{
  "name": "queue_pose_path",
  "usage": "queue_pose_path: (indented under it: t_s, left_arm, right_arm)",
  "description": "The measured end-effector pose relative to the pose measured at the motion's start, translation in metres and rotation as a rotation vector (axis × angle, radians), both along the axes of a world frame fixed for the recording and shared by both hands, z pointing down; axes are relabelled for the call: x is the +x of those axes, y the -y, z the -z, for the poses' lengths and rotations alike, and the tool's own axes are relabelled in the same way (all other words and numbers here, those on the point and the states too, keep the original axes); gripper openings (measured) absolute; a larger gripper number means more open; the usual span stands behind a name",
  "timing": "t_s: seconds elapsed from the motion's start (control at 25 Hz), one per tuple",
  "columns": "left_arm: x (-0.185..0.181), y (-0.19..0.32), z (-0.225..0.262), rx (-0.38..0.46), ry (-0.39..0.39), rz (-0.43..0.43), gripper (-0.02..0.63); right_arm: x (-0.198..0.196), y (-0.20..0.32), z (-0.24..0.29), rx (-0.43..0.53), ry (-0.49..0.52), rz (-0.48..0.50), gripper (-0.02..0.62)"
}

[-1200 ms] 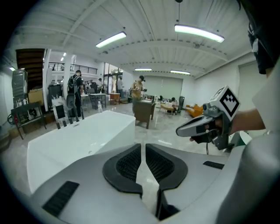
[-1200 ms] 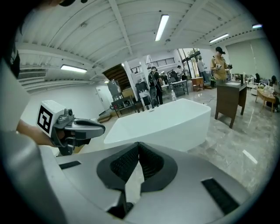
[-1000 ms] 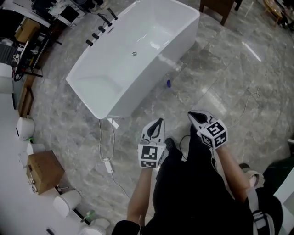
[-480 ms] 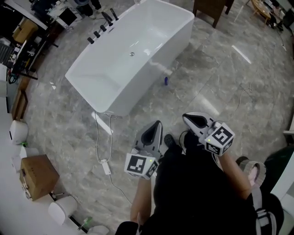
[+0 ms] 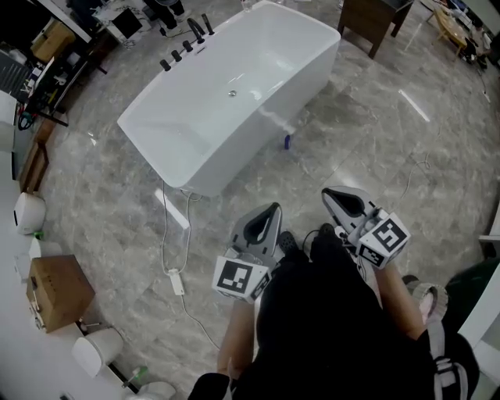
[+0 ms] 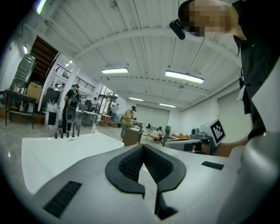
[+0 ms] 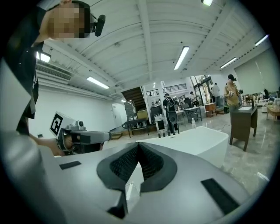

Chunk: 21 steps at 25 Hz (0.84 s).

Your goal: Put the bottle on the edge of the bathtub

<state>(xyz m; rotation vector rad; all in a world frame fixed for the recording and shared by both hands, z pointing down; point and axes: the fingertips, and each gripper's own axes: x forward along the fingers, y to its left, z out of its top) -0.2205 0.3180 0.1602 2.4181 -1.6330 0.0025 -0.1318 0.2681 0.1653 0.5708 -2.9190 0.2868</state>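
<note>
A clear bottle (image 5: 283,133) with a blue cap lies on the grey marble floor against the near side of the white bathtub (image 5: 195,141). Both grippers are held close to my body, well short of the bottle. My left gripper (image 5: 271,209) is shut and empty, pointing toward the tub. My right gripper (image 5: 331,193) is also shut with nothing in it. In the left gripper view the jaws (image 6: 142,148) meet, with the bathtub (image 6: 52,153) beyond. The right gripper view shows its jaws (image 7: 138,145) closed and the bathtub (image 7: 197,138) ahead.
Black taps (image 5: 186,45) stand on the tub's far rim. A white cable (image 5: 173,262) trails across the floor from the tub's near end. A cardboard box (image 5: 53,291) and white fixtures (image 5: 98,350) sit at the left. A dark wooden cabinet (image 5: 376,19) stands beyond the tub.
The head view has swung slightly. Both grippers stay shut in front of my body; the left one sits a little lower in the picture.
</note>
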Motion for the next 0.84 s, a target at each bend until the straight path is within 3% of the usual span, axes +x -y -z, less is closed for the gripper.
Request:
queue_pose_path:
  t_s: [0.84]
  left_arm:
    - [-0.002,0.001,-0.014,-0.056,-0.010,-0.037,0.014]
  right_arm:
    - [-0.007,-0.006,-0.005,-0.003,-0.033,-0.006,0.012]
